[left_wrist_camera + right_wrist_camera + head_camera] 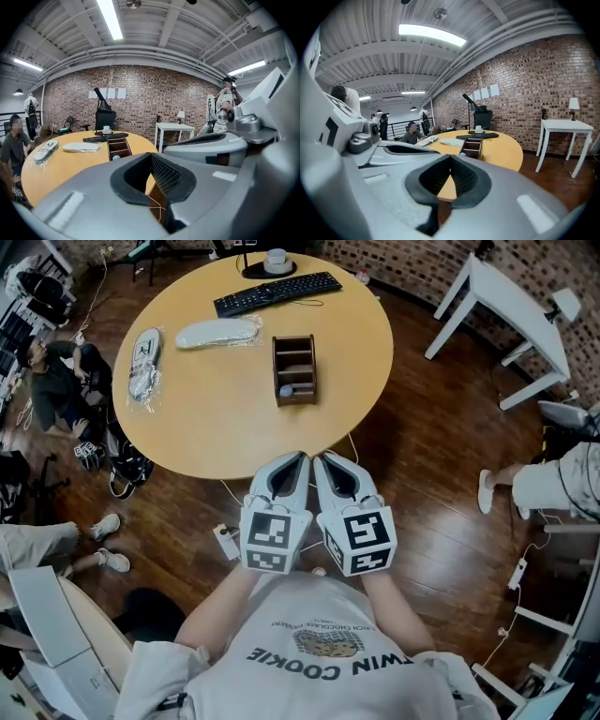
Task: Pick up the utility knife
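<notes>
Utility knife untouched; left gripper [304, 457] and right gripper [320, 457] both closed on nothing.
The two grippers hung side by side at the near edge of the round table [225, 432], each with its jaws pressed together. The knife itself could not be picked out for certain. A small blue-topped item [286, 390] stood in the nearest compartment of the wooden organizer [294, 354] mid-table, well apart from both grippers, with a keyboard [277, 292] beyond.
</notes>
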